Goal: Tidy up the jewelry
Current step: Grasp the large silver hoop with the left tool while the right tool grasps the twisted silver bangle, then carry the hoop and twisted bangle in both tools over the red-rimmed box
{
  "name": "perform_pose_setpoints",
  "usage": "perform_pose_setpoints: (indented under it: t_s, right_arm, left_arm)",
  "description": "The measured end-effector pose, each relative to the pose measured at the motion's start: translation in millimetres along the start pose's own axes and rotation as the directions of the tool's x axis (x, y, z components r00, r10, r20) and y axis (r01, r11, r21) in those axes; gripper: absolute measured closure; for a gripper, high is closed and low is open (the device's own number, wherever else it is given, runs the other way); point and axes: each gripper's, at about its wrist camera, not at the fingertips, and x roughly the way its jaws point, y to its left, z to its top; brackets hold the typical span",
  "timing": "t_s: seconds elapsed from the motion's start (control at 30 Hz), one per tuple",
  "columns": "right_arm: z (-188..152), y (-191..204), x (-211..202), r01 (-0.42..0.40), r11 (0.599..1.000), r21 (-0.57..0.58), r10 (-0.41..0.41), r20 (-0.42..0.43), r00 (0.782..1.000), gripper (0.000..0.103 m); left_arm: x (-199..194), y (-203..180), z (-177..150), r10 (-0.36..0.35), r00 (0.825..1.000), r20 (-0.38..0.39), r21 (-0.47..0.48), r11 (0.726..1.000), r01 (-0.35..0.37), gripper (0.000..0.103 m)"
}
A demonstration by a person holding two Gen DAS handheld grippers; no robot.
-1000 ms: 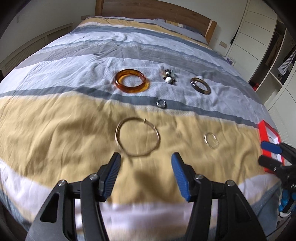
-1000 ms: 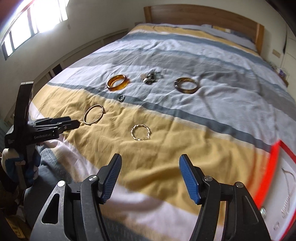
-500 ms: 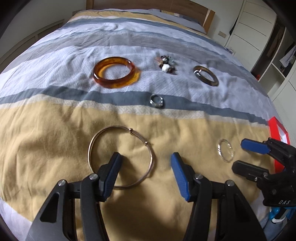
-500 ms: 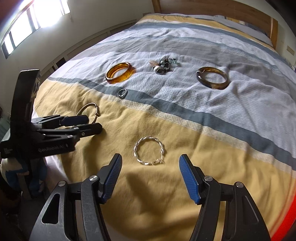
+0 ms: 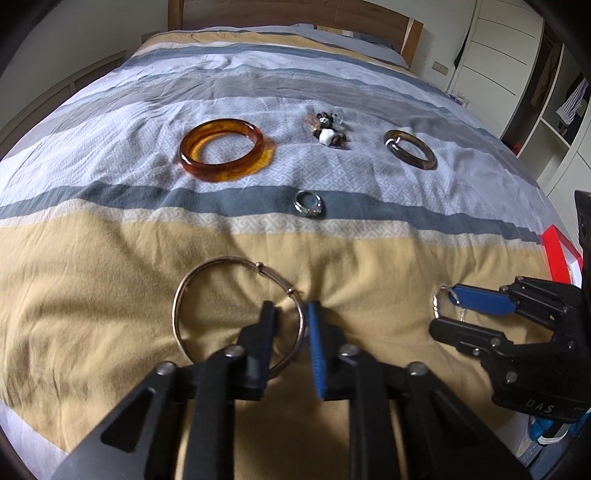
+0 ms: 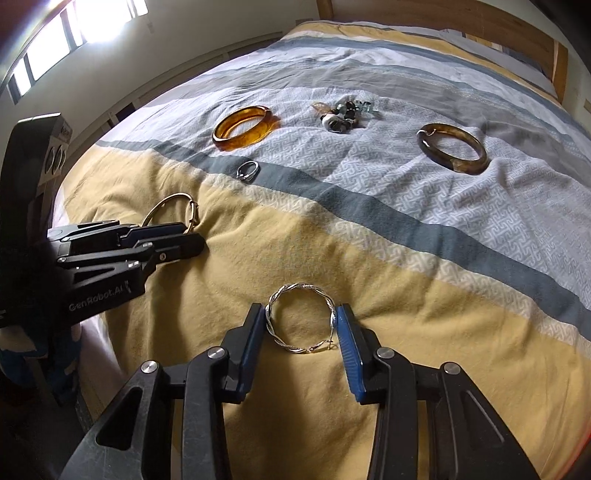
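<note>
Red tray [image 5: 559, 251]: only a corner shows at the right edge of the left view, the rest cut off behind the right tool [image 5: 445, 314]; contents unseen.

Twisted silver bangle [image 5: 437, 302]: in that same view mostly covered by the right tool's fingers.

Thin hoop [image 6: 173, 206]: near side hidden under the left tool [image 6: 192, 240] in the right view.

Bead cluster [image 5: 327, 129]: too small to sort into separate pieces.

Small ring [image 5: 308, 204]: setting detail unclear.

Headboard [image 5: 295, 14]: top cropped.

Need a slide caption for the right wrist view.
Right gripper brackets the twisted silver bangle on the striped bedspread.
</note>
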Motion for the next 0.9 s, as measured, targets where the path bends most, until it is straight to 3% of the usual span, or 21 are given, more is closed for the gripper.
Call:
perform_pose_setpoints:
  t_s: [0.17, 0.33, 0.6, 0.9]
  right_arm:
    - [-5.0, 1.1, -9.8, -0.005, 1.000, 0.010, 0.005, 0.007, 1.000, 0.064]
    - [-11.3, 2.9, -22.4, -0.003, 1.000, 0.018, 0.003, 0.018, 1.000, 0.064]
    - [-19.1, 9.9, -53.9, 0.014, 1.000, 0.017, -0.014, 0.054, 0.998, 0.064]
    - [-38.3, 4.4, -97.9, 0.076, 0.996, 0.044, -0.080, 0.089, 0.993, 0.064]
  left_arm:
    - [-7.6, 2.1, -1.8, -0.044, 0.999, 0.000, -0.029, 0.999, 0.044, 0.099]
    - [-21.4, 7.1, -7.4, -0.143, 0.990, 0.019, -0.115, 0.983, 0.144, 0.099]
    - [-48.7, 4.8, -12.6, -0.279, 0.957, 0.076, -0.191, 0.938, 0.289, 0.099]
    - [-78.5, -19.5, -10.2, -0.390, 0.911, 0.131, -0.174, 0.896, 0.408, 0.100]
